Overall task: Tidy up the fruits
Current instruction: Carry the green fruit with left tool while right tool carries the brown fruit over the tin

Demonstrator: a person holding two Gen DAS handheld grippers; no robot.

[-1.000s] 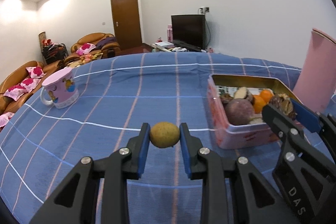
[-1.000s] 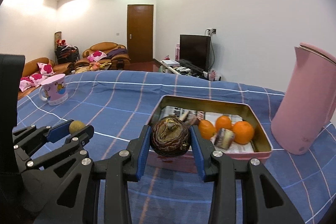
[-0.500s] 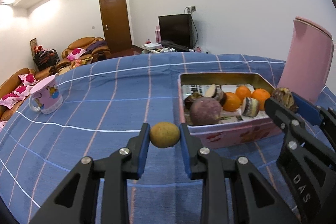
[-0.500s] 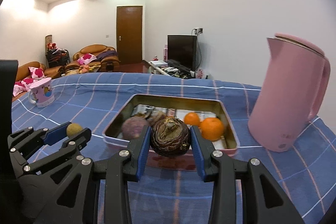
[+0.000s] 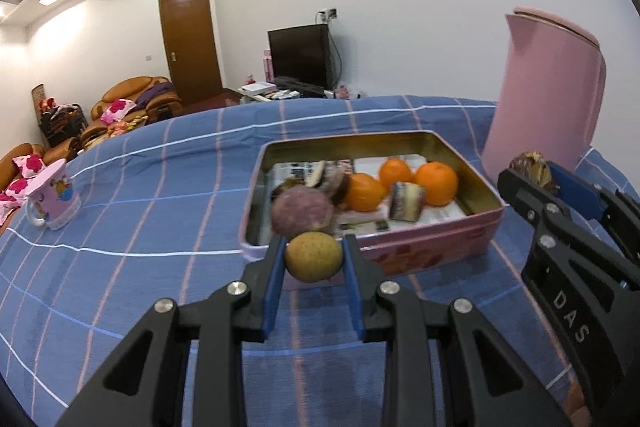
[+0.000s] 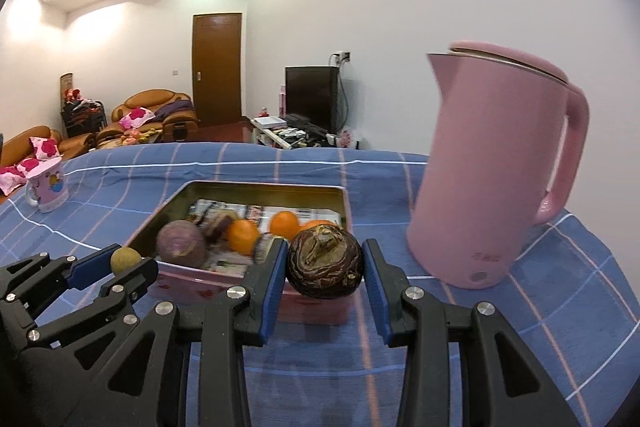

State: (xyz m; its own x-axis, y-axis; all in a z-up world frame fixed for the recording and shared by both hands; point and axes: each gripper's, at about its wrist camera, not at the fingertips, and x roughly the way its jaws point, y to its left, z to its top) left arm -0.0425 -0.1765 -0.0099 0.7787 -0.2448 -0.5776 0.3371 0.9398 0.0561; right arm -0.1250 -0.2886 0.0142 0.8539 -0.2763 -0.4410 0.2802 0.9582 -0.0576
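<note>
Tin nearer | left tongs grip, seemingly, longan

Kettle right of tin

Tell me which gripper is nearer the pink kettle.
Right. The right gripper, holding a dark fruit, is beside the pink kettle; the left gripper is farther left.

Tin's near wall hidden behind tongs, cut fruit blurred
</note>
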